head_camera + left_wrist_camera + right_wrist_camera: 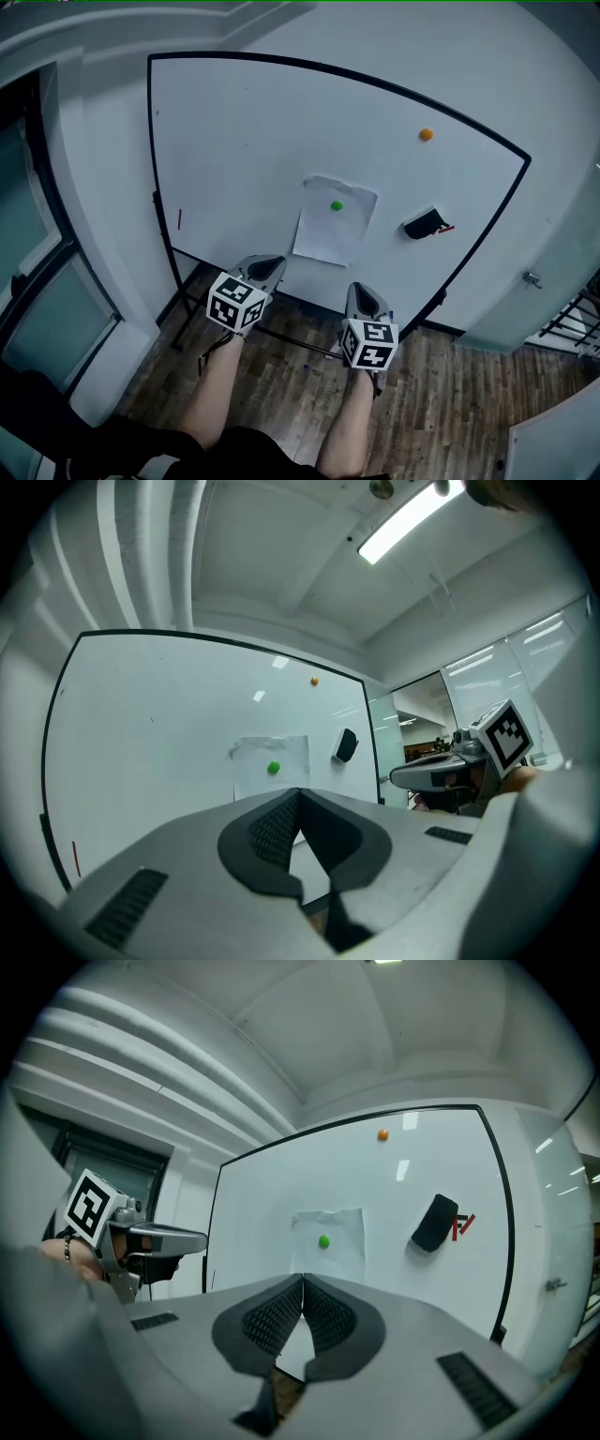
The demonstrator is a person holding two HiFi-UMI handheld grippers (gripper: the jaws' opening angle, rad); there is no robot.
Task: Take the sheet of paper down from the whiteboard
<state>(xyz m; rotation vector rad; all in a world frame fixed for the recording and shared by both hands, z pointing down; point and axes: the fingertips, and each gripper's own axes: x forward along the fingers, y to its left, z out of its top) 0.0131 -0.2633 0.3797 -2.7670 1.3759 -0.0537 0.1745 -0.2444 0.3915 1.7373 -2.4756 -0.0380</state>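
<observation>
A white sheet of paper point(334, 221) hangs on the whiteboard point(244, 141), pinned near its top by a green magnet point(337, 205). Both grippers are level, a short way in front of the board, below the sheet and apart from it. My left gripper point(267, 269) sits below the sheet's left corner, jaws together, nothing held. My right gripper point(365, 298) sits lower right of the sheet, jaws together and empty. In the left gripper view the paper point(272, 764) and green magnet point(273, 768) lie straight ahead; in the right gripper view the paper point(329, 1241) is ahead too.
An orange magnet point(426, 134) sits high on the board's right part. A black eraser point(424, 223) clings right of the sheet, beside a red mark. The board stands on a black frame over wooden flooring point(441, 394). A glass door point(33, 253) is at the left.
</observation>
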